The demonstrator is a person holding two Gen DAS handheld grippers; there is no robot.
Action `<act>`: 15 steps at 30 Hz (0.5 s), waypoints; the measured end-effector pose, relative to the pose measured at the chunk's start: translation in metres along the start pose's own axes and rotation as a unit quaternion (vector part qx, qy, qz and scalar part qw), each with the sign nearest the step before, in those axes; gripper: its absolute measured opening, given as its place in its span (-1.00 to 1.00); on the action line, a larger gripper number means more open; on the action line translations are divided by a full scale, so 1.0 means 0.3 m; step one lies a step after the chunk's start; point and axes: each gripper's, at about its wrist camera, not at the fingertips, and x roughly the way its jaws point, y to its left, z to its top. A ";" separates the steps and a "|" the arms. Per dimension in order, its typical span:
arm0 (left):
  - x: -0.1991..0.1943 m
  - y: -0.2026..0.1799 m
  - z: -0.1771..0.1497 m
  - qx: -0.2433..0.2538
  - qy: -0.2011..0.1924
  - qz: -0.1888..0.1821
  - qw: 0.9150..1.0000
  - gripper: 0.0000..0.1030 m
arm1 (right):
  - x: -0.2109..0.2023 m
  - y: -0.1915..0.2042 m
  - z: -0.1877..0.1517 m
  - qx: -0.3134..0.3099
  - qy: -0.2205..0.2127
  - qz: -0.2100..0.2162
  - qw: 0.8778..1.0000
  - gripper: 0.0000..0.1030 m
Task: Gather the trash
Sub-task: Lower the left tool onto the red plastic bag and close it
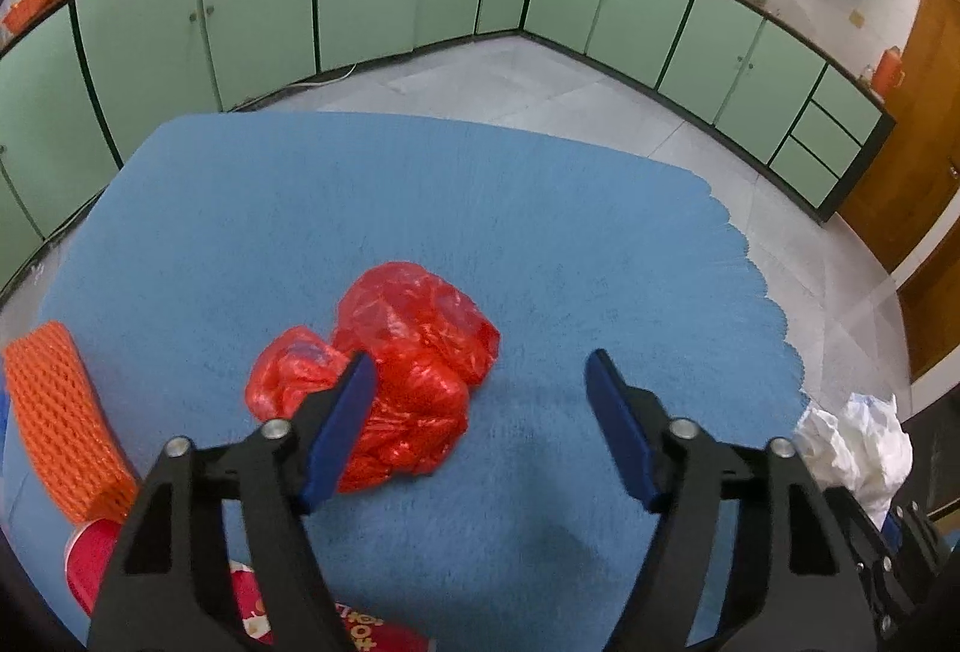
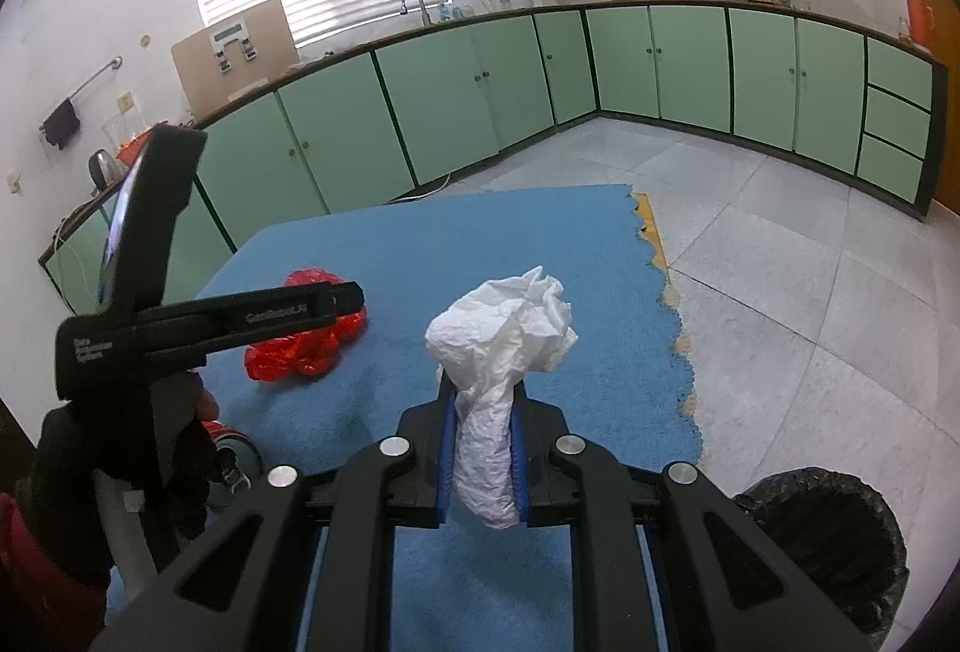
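Note:
A crumpled red plastic bag (image 1: 414,346) lies on the blue cloth (image 1: 540,244). My left gripper (image 1: 480,370) hangs over it, open; its left finger (image 1: 342,412) overlaps the bag's near side and the right finger stands apart over bare cloth. My right gripper (image 2: 483,397) is shut on a crumpled white paper wad (image 2: 504,322), which bulges above the blue pads. The same wad (image 1: 852,442) shows at the right edge of the left wrist view. In the right wrist view the red bag (image 2: 300,352) lies partly hidden behind the left gripper's frame (image 2: 240,322).
An orange foam net (image 1: 60,424), a red cup (image 1: 87,562) and a red printed packet (image 1: 360,625) lie at the cloth's near left. A can (image 2: 234,463) sits by the person's gloved hand. A black-lined bin (image 2: 828,544) stands on the floor at the right. Green cabinets (image 2: 456,93) line the walls.

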 end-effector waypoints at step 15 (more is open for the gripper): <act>-0.049 0.003 -0.042 -0.014 -0.014 -0.033 0.999 -1.00 | -0.038 0.030 0.004 -0.008 -0.013 -0.005 1.000 -0.70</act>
